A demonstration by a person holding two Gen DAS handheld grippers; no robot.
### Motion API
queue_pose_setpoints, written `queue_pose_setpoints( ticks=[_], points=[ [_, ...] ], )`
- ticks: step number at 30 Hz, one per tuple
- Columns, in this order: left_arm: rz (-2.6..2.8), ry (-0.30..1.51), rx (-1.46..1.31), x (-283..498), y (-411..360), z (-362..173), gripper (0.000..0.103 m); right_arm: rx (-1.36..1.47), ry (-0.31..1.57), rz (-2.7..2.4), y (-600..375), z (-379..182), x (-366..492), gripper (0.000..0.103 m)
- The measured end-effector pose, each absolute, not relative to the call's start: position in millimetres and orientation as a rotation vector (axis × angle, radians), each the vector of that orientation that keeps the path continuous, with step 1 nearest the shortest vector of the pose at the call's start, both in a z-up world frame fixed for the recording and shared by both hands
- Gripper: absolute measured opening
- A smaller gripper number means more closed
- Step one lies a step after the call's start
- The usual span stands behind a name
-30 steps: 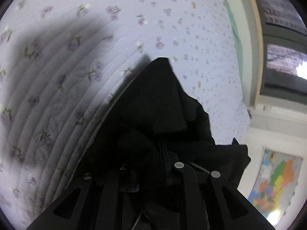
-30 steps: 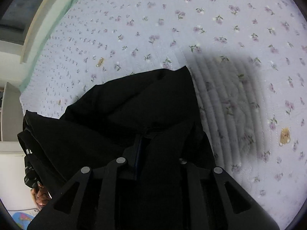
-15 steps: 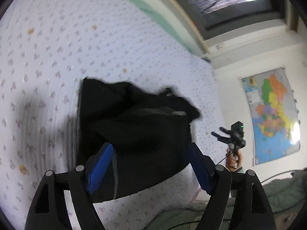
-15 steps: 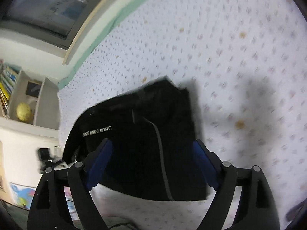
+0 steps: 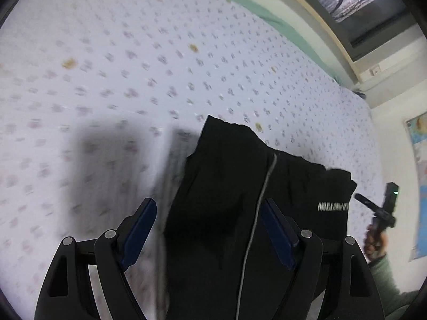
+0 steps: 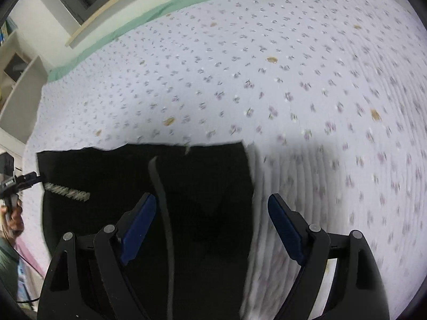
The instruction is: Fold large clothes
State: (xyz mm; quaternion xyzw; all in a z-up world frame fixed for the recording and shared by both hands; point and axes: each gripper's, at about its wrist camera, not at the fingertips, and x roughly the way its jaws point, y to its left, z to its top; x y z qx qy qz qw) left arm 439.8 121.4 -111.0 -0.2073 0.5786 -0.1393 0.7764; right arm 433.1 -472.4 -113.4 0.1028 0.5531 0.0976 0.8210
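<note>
1. Left wrist view, from the left: the quilted bedspread (image 5: 112,80) is pale lilac cotton with stitched ridges, small purple sprigs and a few tan motifs, blurred here.
2. Lower centre, the left gripper (image 5: 208,229) stands wide apart and holds nothing; its arms are matte black plastic with round rivets, and its flat pads (image 5: 138,234) are blue.
3. Between and beyond those pads lies the black garment (image 5: 234,186), a soft, dull fabric folded into a rough slab with a pointed far corner, resting on the bedspread; a thin grey stripe runs down it and blurred white lettering marks its right part.
4. At the far right the right gripper (image 5: 365,200) appears, black with a green light, gripped by a hand; its state cannot be told from here.
5. Right wrist view, from the left: the left gripper (image 6: 32,178) pokes in at the garment's edge.
6. The black garment (image 6: 202,176) shows a straight far hem, a curved dark strap-like stripe and a fuzzy white printed band.
7. The right gripper (image 6: 213,221) is spread wide and empty, its left pad over the cloth, its right pad (image 6: 285,229) over the ridged bedspread (image 6: 293,66).
</note>
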Motion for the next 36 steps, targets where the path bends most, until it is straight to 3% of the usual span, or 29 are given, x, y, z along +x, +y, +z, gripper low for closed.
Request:
queue_pose_setpoints(
  ticks=[4,5,6,7,8,10,12,16,21,23,26,27,29,31,33,36],
  points=[
    [-0.378,1.31,-0.513,467.9,107.5,-151.4,0.081,0.295,1.203,0.262,-476.1,-145.5,460.8,0.088],
    [-0.374,1.312,-0.523,470.9,104.6,-157.4,0.079,0.324,1.228,0.282,-474.0,-154.9,465.4,0.079],
    [-0.381,1.305,-0.526,471.0,101.2,-157.5,0.06,0.333,1.232,0.314,-469.0,-158.5,466.0,0.05],
    [-0.361,1.299,-0.484,468.8,97.9,-154.0,0.044,0.289,1.222,0.309,-463.1,-154.6,463.3,0.037],
    [-0.336,1.287,-0.432,463.9,95.7,-147.2,0.036,0.235,1.205,0.285,-459.2,-147.7,458.8,0.026],
    [-0.32,1.245,-0.411,453.3,96.3,-133.7,0.02,0.175,1.139,0.227,-459.2,-125.9,445.3,0.021],
    [-0.333,1.194,-0.45,445.9,106.1,-111.4,0.017,0.186,1.089,0.206,-465.1,-105.0,438.0,0.02],
    [-0.311,1.089,-0.486,453.0,107.8,-83.7,0.017,0.141,1.023,0.149,-460.2,-84.5,444.8,0.02],
    [-0.199,1.291,-0.396,484.5,87.5,-167.9,0.017,0.176,1.218,0.082,-457.5,-168.6,479.2,0.021],
    [-0.196,1.288,-0.4,482.6,86.7,-177.4,0.02,0.209,1.249,0.06,-457.9,-185.6,481.0,0.024],
    [-0.183,1.248,-0.346,477.2,87.4,-154.4,0.024,0.222,1.245,0.012,-464.2,-171.1,478.7,0.043],
    [-0.163,1.225,-0.31,473.7,89.6,-140.6,0.03,0.221,1.237,-0.008,-466.8,-161.6,475.6,0.048],
    [-0.148,1.162,-0.275,465.1,98.7,-110.2,0.039,0.221,1.175,-0.016,-470.9,-127.9,459.8,0.049],
    [-0.12,1.11,-0.235,454.9,107.6,-78.8,0.046,0.22,1.11,0.003,-469.6,-93.5,440.9,0.058],
    [-0.114,1.061,-0.19,439.1,106.2,-48.7,0.049,0.222,1.053,0.053,-459.7,-60.0,411.9,0.083],
    [-0.207,1.026,-0.18,415.6,79.9,-24.1,0.064,0.193,1.049,0.131,-426.9,-44.4,375.8,0.084]
  ],
)
